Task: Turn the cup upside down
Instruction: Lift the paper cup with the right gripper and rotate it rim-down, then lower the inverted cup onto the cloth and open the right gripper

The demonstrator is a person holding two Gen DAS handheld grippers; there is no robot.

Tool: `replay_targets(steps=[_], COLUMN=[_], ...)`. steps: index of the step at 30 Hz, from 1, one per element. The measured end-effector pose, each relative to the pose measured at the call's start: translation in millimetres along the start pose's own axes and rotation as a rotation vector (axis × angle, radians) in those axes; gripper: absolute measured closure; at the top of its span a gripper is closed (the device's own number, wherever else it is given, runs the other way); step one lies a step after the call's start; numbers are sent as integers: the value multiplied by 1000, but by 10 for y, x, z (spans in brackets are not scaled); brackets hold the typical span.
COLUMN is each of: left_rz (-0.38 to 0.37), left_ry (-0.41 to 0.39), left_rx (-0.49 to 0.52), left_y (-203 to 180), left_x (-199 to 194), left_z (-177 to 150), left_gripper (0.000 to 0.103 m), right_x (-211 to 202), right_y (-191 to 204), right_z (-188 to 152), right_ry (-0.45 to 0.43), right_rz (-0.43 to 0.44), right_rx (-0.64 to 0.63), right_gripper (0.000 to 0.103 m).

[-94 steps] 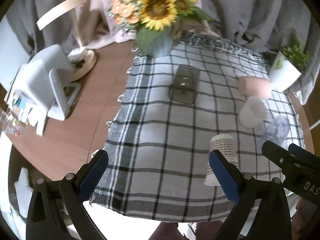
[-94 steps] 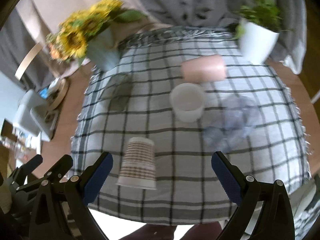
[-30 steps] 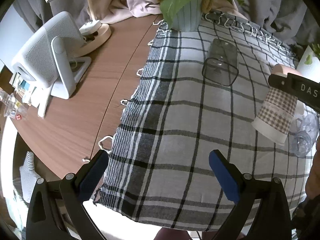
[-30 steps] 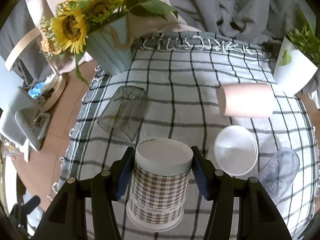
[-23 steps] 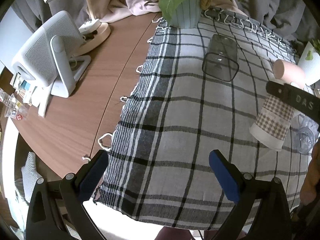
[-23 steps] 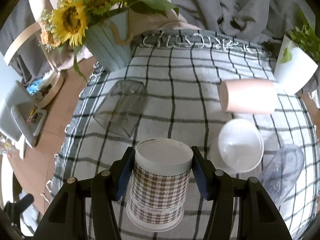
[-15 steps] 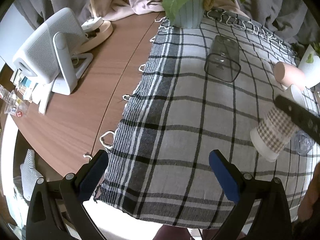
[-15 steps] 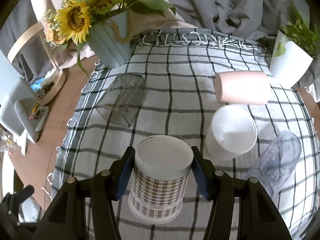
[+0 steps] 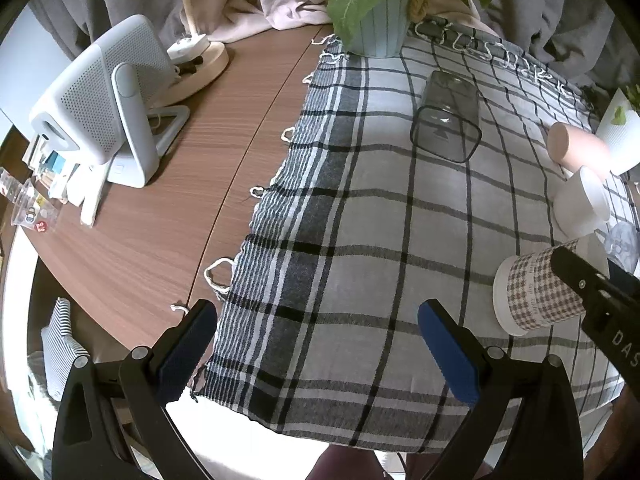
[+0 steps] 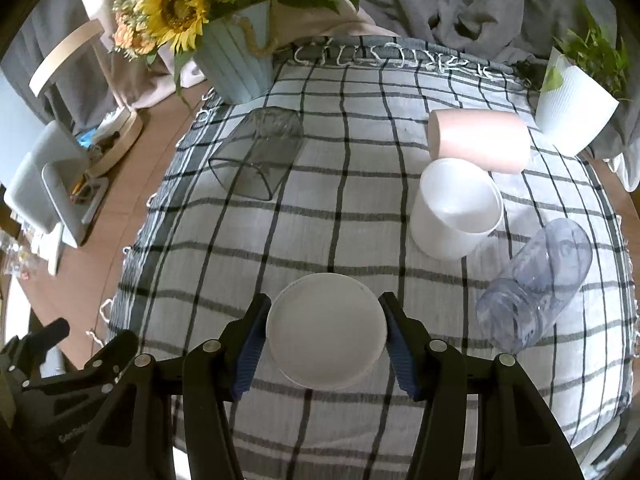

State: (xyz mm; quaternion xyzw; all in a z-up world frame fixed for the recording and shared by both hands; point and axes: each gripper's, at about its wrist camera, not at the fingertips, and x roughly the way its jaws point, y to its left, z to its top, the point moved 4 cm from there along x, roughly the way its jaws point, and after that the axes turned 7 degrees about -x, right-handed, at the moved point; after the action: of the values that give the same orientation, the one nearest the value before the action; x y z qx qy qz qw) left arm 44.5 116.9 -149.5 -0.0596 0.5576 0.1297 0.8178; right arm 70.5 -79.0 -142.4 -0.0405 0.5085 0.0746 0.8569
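Observation:
My right gripper [image 10: 326, 330] is shut on a houndstooth paper cup [image 10: 326, 330]. Its white flat bottom faces the right wrist camera, and the cup is held above the plaid cloth [image 10: 280, 240]. In the left wrist view the same cup [image 9: 536, 292] lies tilted on its side in the air at the right, its white end pointing left, with the black right gripper arm across it. My left gripper [image 9: 316, 344] is open and empty over the near edge of the cloth [image 9: 360, 240].
On the cloth lie a smoky clear glass [image 10: 258, 156], a pink cup [image 10: 478, 140] on its side, a white cup [image 10: 456, 212] and a clear plastic bottle [image 10: 536, 284]. A sunflower vase [image 10: 236, 68] and white plant pot [image 10: 572, 108] stand at the back. A grey speaker [image 9: 100, 96] sits on the wooden table.
The right gripper has tipped the held cup from near upright towards horizontal, so its white end now faces the camera. The left gripper stays open in place.

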Motion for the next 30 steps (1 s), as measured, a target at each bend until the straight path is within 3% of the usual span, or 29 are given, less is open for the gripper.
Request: replay_targets(steps=[18, 22, 30], left_rz=[22, 22, -10], left_ry=[-28, -49, -106], left_rx=[-16, -8, 19], left_y=[95, 80, 2], left_x=[-100, -160, -407], left_z=[-2, 20, 28], left_gripper=[1, 1, 1], right_x=[36, 26, -455], right_y=[84, 34, -40], right_z=[-16, -14, -25], right_ry=[39, 48, -56], right_rz=[-12, -18, -50], right_rx=[-29, -7, 9], right_gripper=[47, 27, 22])
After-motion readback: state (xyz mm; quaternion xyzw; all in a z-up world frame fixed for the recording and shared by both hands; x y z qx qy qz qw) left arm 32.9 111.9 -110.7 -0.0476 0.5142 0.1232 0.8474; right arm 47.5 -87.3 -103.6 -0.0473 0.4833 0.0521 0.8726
